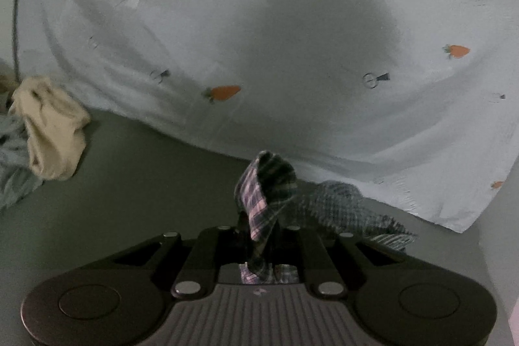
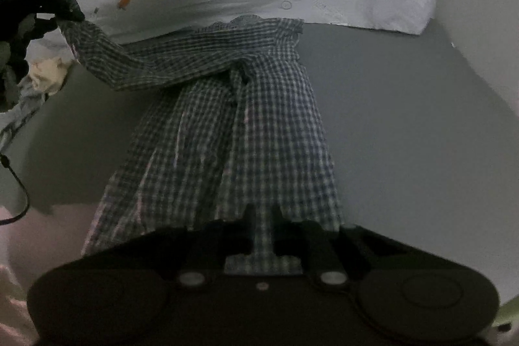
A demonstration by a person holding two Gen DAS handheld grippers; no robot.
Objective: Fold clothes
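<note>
Shorts (image 2: 227,125) of checked cloth hang stretched over the grey surface (image 2: 405,135), pinched by left gripper (image 1: 259,235) and, apparently, right gripper (image 2: 262,222); uneven pulling could slip a corner free.

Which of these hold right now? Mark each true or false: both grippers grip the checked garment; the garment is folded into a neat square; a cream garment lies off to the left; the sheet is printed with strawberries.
1. Both the left gripper and the right gripper grip the checked garment. True.
2. The garment is folded into a neat square. False: it is stretched out and bunched between the grippers.
3. A cream garment lies off to the left. True.
4. The white sheet is printed with strawberries. False: the print shows orange carrots.
</note>
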